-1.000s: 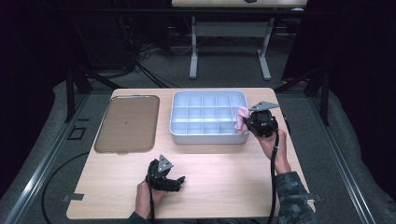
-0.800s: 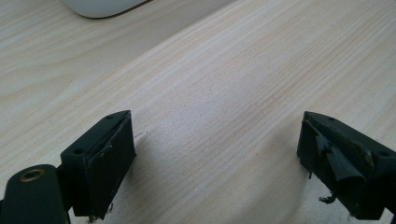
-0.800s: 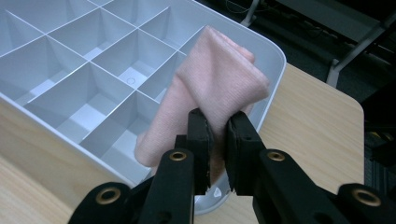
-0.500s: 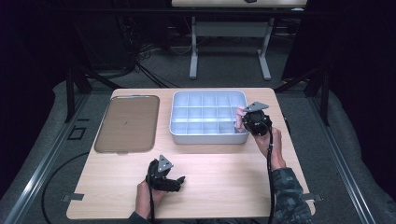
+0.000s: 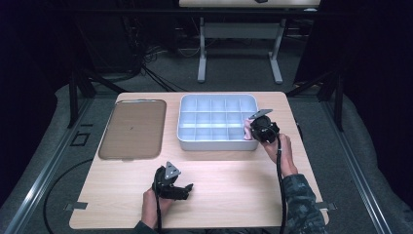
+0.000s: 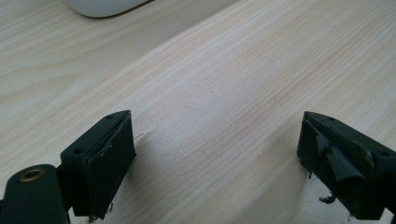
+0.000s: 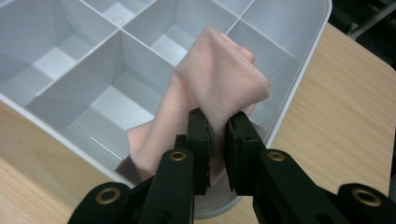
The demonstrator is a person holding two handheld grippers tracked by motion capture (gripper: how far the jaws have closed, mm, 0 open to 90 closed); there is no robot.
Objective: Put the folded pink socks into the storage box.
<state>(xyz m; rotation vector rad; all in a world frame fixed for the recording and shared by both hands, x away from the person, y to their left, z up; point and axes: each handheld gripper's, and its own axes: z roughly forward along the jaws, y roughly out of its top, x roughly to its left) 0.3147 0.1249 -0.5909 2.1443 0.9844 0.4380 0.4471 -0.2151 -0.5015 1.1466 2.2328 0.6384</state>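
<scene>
Pink cloth [image 7: 215,84] pinched in right tongs [image 7: 217,135], over organizer corner [image 7: 299,88].

Bare tabletop [image 5: 234,180] near the person; divider walls and rim of the tray [image 5: 216,144] beyond.

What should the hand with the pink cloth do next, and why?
Probably lower it a little more. The right tool pinches the pink cloth above a corner compartment of the white divided tray, and the cloth does not look settled inside yet.
</scene>
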